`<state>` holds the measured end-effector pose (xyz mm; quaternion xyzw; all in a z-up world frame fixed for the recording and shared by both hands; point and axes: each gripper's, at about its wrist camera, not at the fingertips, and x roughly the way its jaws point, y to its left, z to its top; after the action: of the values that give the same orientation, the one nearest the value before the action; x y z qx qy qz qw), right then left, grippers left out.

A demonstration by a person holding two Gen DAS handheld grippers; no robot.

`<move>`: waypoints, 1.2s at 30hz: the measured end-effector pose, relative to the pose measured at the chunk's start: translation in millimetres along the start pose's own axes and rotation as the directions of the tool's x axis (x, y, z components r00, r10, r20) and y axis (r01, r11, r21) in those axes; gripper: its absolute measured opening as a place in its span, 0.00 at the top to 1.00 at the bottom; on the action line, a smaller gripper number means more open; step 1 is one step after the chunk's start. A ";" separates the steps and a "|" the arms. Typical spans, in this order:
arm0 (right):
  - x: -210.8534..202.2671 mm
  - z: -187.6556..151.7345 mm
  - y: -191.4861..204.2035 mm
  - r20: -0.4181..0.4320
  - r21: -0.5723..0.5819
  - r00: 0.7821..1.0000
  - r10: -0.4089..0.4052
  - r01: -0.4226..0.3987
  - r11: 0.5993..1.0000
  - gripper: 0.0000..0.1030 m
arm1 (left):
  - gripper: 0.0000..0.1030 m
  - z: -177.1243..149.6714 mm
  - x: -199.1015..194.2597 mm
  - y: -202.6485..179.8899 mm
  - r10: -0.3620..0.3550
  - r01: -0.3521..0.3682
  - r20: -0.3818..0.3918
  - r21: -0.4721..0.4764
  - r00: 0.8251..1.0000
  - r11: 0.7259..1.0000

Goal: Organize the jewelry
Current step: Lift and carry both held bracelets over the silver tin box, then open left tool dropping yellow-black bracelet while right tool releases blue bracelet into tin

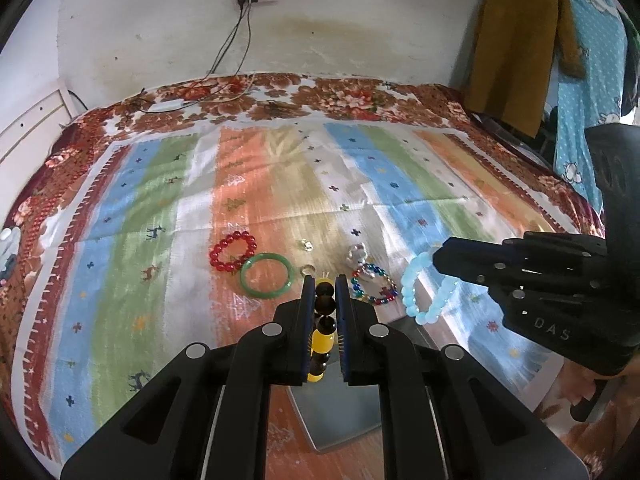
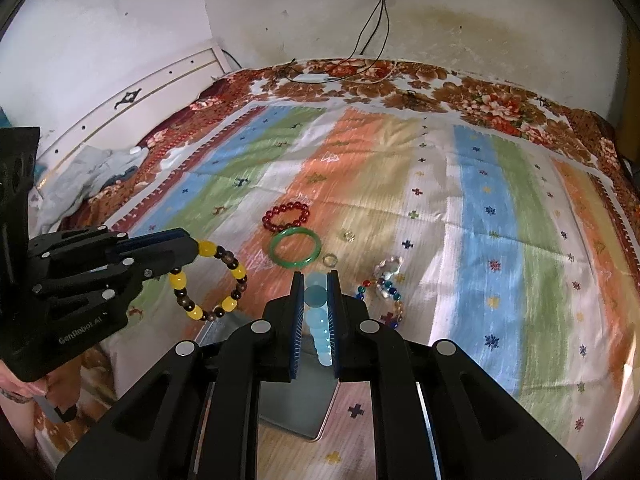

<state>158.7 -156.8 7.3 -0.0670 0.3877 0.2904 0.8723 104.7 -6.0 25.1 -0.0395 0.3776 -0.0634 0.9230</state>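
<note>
Striped cloth point(image 1: 248, 184) over floral bedspread point(image 1: 344, 96)

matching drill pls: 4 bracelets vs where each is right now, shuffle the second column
1. yellow-brown bracelet
2. pale blue bracelet
3. green bangle
4. red bracelet

A. on the cloth, farthest back
B. in the right hand-held gripper
C. on the cloth, just in front of the red one
D. in the left hand-held gripper

Pairs: 1-D, 2-B, 3-C, 4-A
</note>
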 end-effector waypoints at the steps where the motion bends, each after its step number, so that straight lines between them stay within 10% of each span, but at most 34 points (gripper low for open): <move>1: -0.4 -0.8 0.8 -0.001 -0.003 1.000 0.002 -0.002 1.000 0.88 | 0.91 -1.2 -0.2 -1.1 -0.001 0.001 -0.001 0.001 1.000 1.000; 18: 1.0 -27.5 5.2 -0.059 0.004 0.997 0.045 -0.045 0.999 0.88 | 0.90 -26.5 3.9 -20.0 -0.013 0.014 -0.050 0.016 0.999 1.000; 20: 2.3 -27.7 3.2 -0.059 0.016 0.998 0.028 -0.027 1.000 0.86 | 0.73 -25.7 4.1 -16.8 0.004 -0.004 -0.048 0.001 0.999 1.000; 22: 1.9 -26.7 -1.4 -0.057 0.030 0.998 0.017 -0.015 0.999 0.62 | 0.66 -23.5 2.7 -11.8 0.013 -0.014 -0.038 -0.014 0.999 1.000; 36: 11.0 -17.8 -39.9 -0.055 0.086 0.996 -0.076 0.081 0.993 0.46 | 0.51 -12.6 18.0 31.7 0.084 -0.092 -0.073 -0.115 0.994 0.989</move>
<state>175.5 -190.7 -17.2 -0.0511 0.4198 0.2366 0.8747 111.4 22.4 -0.2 -0.0750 0.4132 -0.0013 0.9075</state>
